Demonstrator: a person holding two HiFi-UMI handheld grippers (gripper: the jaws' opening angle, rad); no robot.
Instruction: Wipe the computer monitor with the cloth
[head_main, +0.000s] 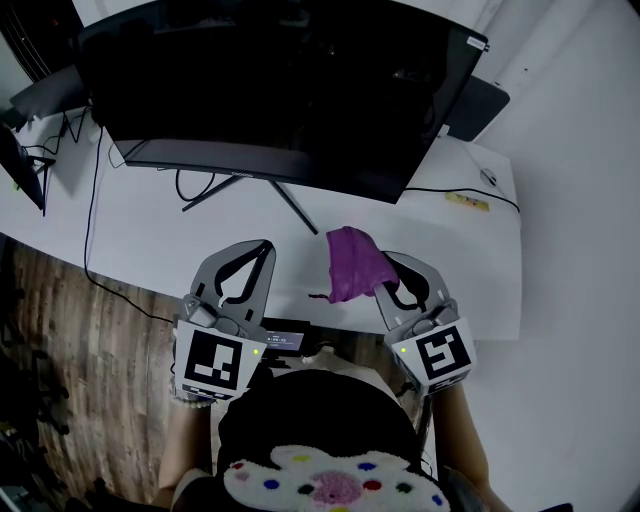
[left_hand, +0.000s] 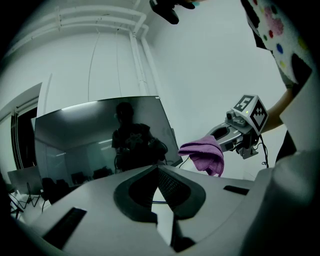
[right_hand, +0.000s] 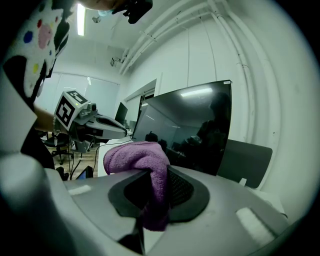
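Nearest the person, the left tongs (head_main: 265, 246) are closed tip to tip with nothing between them, over the near edge of the desk (head_main: 140, 240). Just beside them, the right tongs (head_main: 385, 262) are clamped on the purple cloth (head_main: 352, 262), which bunches out past their tips toward the left tongs and seems to hang clear of the desk. Ahead of both tongs, beyond the cloth, stands the dark monitor (head_main: 280, 90), its long axis running side to side across them, so the right tongs, facing the screen's right half, look best placed to push forward and start wiping there
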